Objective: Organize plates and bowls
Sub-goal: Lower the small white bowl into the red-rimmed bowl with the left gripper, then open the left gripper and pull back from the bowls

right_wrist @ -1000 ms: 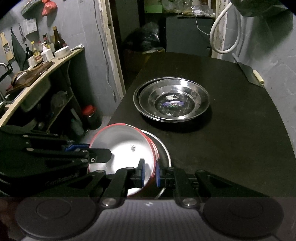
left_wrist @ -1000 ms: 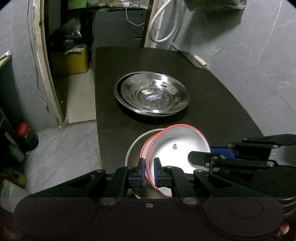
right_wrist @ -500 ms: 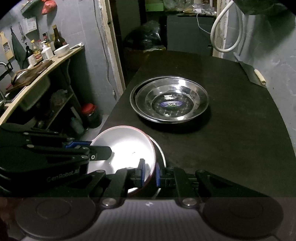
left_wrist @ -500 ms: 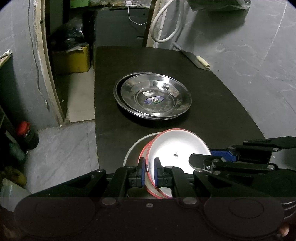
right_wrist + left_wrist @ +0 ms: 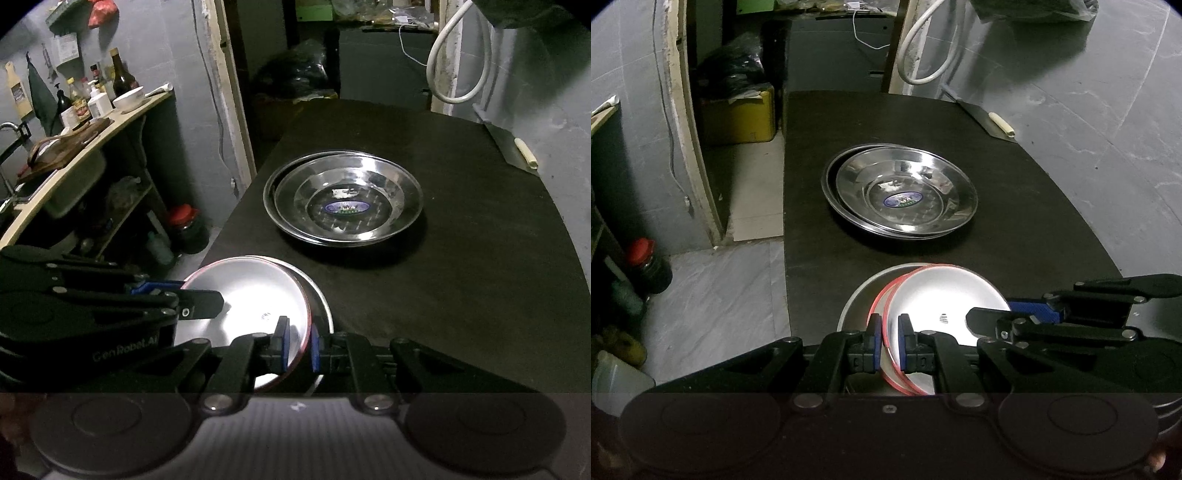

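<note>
1. The red-rimmed bowl (image 5: 942,299) faces mouth up, slightly tilted, over a plain steel bowl (image 5: 860,295) at the near left corner of the black table (image 5: 1015,229).
2. Two nested steel plates (image 5: 905,192) lie mid-table; two bowls.
3. The left gripper (image 5: 889,341) and right gripper (image 5: 298,343) both pinch the red rim, on opposite sides.

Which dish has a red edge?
The red-rimmed bowl, pinched at both sides by the left gripper and the right gripper. The steel plates stacked farther back on the table are plain silver.
</note>
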